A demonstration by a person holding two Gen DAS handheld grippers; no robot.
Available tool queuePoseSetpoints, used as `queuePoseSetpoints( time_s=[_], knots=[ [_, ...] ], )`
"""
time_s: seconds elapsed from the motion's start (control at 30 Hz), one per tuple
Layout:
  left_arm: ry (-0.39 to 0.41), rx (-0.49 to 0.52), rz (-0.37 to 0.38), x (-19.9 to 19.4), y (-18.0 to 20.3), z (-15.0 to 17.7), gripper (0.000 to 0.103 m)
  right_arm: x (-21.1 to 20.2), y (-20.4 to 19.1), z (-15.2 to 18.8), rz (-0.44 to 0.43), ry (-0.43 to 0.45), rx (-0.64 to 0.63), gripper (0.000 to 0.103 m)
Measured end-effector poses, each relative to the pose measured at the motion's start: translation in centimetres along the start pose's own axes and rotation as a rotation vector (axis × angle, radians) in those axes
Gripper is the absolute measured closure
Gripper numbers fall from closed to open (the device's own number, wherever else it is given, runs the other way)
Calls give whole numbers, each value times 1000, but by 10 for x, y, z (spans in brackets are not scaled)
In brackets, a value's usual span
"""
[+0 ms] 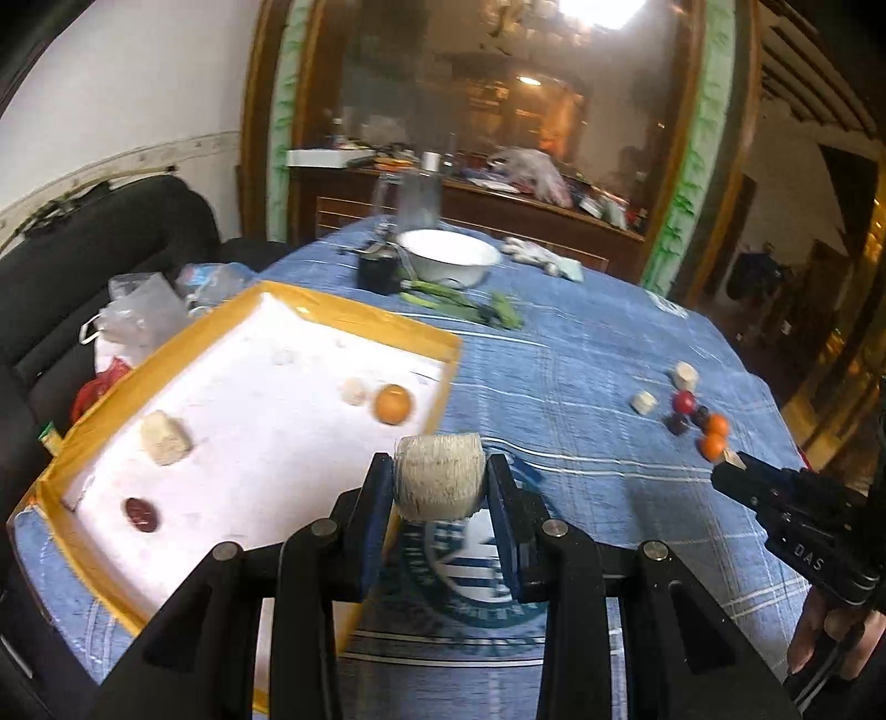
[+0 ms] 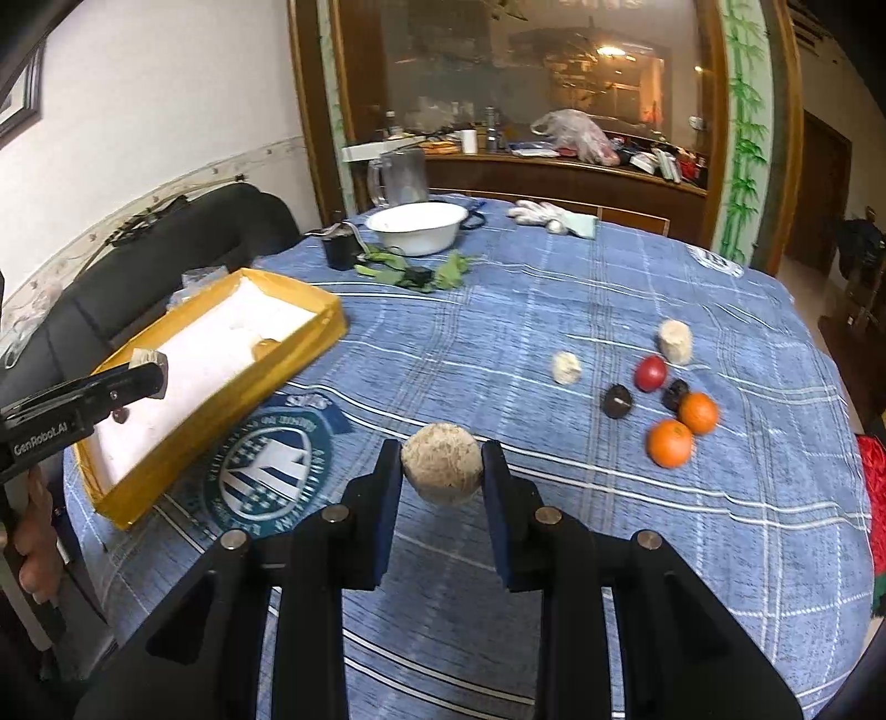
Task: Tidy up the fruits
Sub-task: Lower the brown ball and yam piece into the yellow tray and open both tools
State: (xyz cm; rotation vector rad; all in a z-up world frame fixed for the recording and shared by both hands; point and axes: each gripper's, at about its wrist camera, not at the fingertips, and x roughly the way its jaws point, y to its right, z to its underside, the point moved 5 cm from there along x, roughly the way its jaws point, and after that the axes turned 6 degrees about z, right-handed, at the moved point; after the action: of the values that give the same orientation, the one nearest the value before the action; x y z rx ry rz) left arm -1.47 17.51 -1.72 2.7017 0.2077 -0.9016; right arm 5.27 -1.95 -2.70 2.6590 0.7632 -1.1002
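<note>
Left tool [image 1: 440, 482] clamps a pale netted cylinder [image 1: 439, 476], held just past the yellow-rimmed foam tray's [image 1: 354, 315] near corner; an orange [image 1: 393, 404] and dark fruit [image 1: 142, 514] lie inside. Over to the right wrist: right tool [image 2: 442, 471] grips a round beige fruit [image 2: 441, 469] above the blue tabletop [image 2: 498, 310], loose oranges [image 2: 669, 442] just beside.

A round table [image 2: 554, 310] under a blue plaid cloth fills the middle of the room. Behind it stands a wooden sideboard [image 2: 554, 177] cluttered with bags and bottles, backed by a large mirror [image 2: 526, 61] in a wooden frame painted with green bamboo [image 2: 745, 127]. A black sofa [image 2: 183, 232] sits against the white wall [image 2: 166, 83] on the left. A ceiling light [image 1: 603, 11] glares overhead.
</note>
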Motion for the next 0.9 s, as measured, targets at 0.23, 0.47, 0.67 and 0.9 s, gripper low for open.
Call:
queuePoseSetpoints(
  time_s=[0.23, 0.47, 0.67, 0.9],
  knots=[
    [18, -74, -88, -9, -45, -5, 70, 7, -39, -19, -64, 21, -44, 72],
    [3, -117, -153, -3, -78, -7, 70, 20, -89, -41, -135, 36, -103, 72],
    [-12, -158, -213, 5, -112, -14, 70, 40, -132, -53, -192, 23, -161, 72],
    [-35, -205, -265, 7, -138, -13, 70, 72, -164, -60, -228, -22, -191, 72]
  ],
)
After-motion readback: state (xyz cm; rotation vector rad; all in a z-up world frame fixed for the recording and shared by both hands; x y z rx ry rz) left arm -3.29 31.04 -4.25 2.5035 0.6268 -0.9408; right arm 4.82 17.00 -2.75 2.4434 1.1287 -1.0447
